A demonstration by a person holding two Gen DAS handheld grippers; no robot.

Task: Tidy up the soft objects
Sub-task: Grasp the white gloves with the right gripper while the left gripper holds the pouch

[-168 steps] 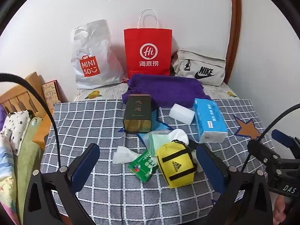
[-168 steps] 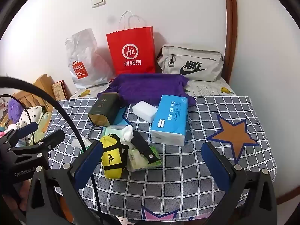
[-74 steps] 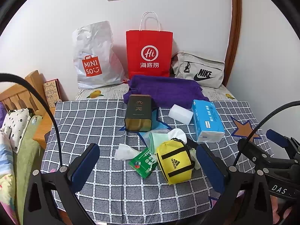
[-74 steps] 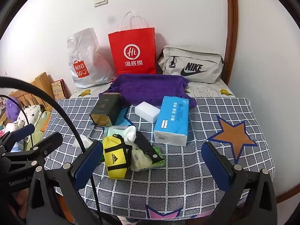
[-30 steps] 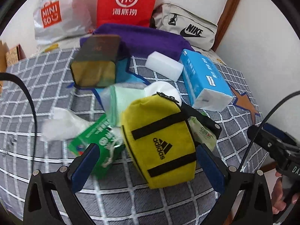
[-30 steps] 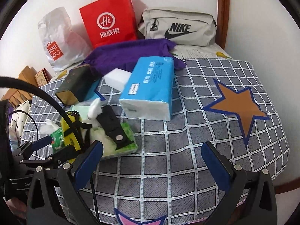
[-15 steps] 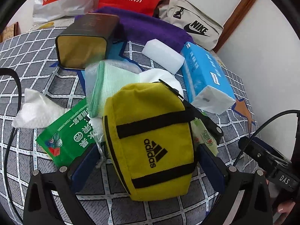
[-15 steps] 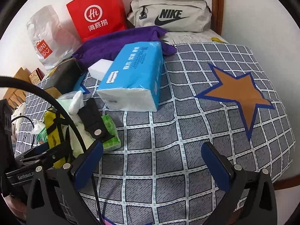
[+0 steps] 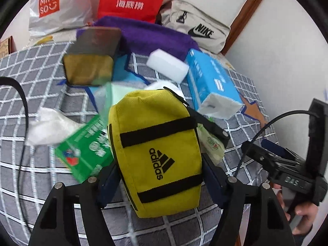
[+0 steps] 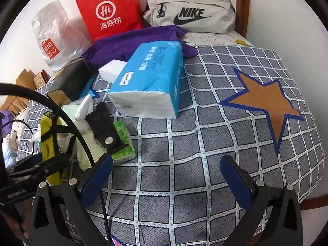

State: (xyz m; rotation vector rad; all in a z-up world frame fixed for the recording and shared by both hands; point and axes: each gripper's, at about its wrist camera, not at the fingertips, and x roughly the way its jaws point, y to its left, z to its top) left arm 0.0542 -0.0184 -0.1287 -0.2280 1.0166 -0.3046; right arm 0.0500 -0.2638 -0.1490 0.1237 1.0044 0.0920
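Observation:
A yellow adidas pouch (image 9: 155, 143) lies on the checkered cloth (image 9: 30, 174) over a heap of soft packs. My left gripper (image 9: 161, 176) straddles it; its jaws are closing and both pads touch the pouch's sides. Beside the pouch lie a green tissue packet (image 9: 86, 149), a crumpled white tissue (image 9: 49, 125) and a mint cloth (image 9: 114, 94). In the right wrist view the pouch (image 10: 48, 135) shows at the left with the left gripper (image 10: 39, 168) on it. My right gripper (image 10: 164, 176) stands open over bare cloth (image 10: 205, 143), holding nothing.
A blue tissue pack (image 10: 151, 75), a white sponge (image 10: 112, 69), a dark tin (image 10: 69, 82) and a purple towel (image 10: 131, 43) lie behind the heap. A red paper bag (image 10: 110, 8), a Nike bag (image 10: 190, 12) and a Miniso bag (image 10: 55, 37) line the wall.
The left jaws have narrowed from wide open until their pads meet the yellow pouch's sides. The right gripper has barely shifted.

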